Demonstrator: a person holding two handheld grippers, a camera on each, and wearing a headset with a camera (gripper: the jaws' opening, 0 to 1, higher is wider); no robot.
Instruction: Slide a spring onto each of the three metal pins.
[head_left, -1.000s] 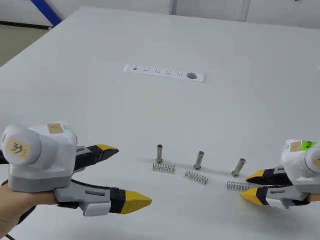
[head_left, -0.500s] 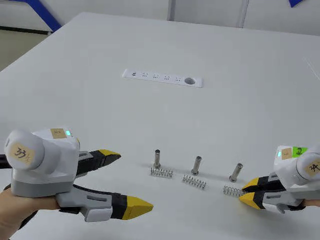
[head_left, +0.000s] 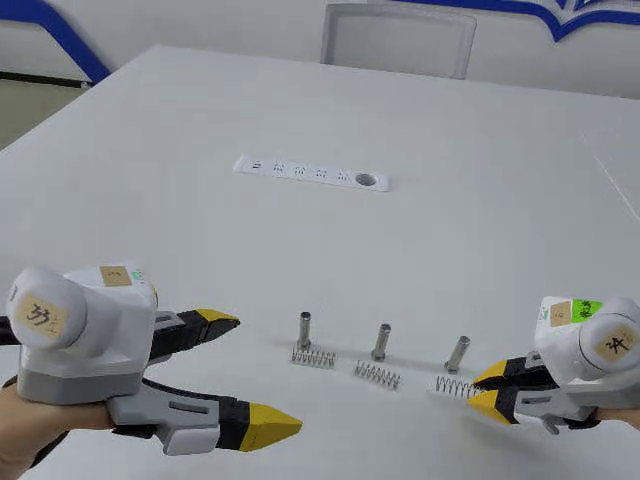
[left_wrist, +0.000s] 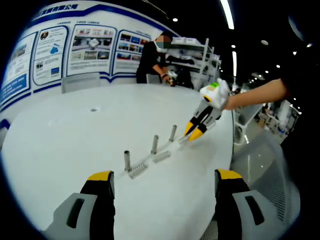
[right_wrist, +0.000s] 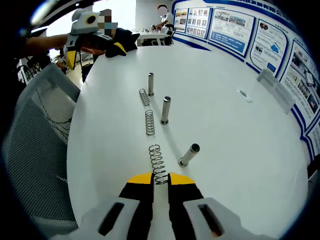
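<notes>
Low at the near side of the table, found the black, yellow-tipped right gripper (right_wrist: 160, 179) pinched down to a narrow slit on the near end of a small coiled steel wire spring (right_wrist: 157, 162). Rest of that coil lying flat on the plain white tabletop (head_left: 450, 200). Just beside it, logged a short silvery metal pin (right_wrist: 189, 155) standing on end at the right end of the row.

Further along the same row, counted two more of each:
- middle pin (head_left: 381, 341), with the middle spring (head_left: 377, 374) flat just in front of it
- left-end pin (head_left: 304, 329), with the left-end spring (head_left: 313, 357) likewise at its foot

Noted all three springs off their pins, and the middle and left-end ones clear of both grippers.

Past the row's left end, noted the matching black-and-yellow left gripper (head_left: 255, 372), held in a hand (head_left: 25, 432). Jaws spread wide with nothing between them, tips well apart from the left-end spring.

Further back mid-table, spotted a long white power strip (head_left: 310, 172) lying flat. At the far edge, made out a grey chair back (head_left: 398, 35).
</notes>
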